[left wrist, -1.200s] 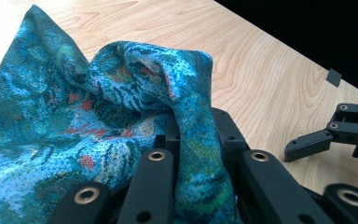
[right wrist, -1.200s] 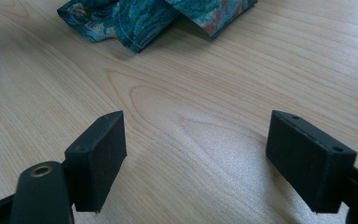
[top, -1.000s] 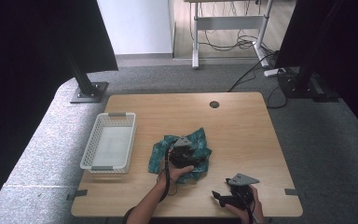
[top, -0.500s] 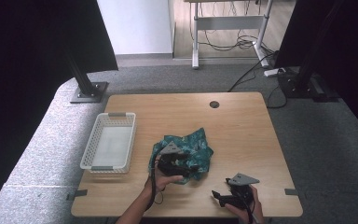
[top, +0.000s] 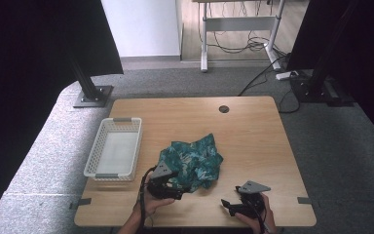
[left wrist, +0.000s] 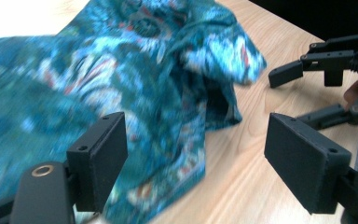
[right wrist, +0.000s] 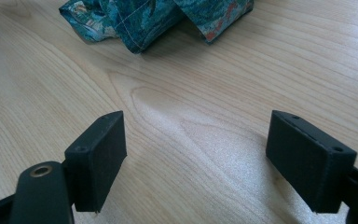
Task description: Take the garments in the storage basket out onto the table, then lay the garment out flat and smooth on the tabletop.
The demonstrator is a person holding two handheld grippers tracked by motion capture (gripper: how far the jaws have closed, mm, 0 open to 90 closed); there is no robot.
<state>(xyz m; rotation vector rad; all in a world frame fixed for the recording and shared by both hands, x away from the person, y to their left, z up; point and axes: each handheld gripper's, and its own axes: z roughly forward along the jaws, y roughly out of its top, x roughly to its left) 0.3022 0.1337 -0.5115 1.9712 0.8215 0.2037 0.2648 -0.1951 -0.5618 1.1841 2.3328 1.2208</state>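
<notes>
Light wooden table [top: 253,131]; white mesh plastic basket [top: 113,155] at its left. Crumpled teal patterned cloth [top: 193,160] lies mid-table. My left gripper [top: 175,191], jaws just opened wide, sits at cloth's near edge, gripping nothing. My right gripper [top: 227,204] rests apart, jaws spread.

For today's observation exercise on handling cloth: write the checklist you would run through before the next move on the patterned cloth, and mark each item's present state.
1. Left gripper jaws apart, having just been opening: ok.
2. Patterned cloth free of the left pads: ok; an edge lies between them, unpressed.
3. Right gripper open over bare wood: ok.
4. Cloth lying flat: not ok, crumpled.
5. White basket free of contents: ok, as far as the high view shows.
6. Table bare around the cloth: ok.
</notes>
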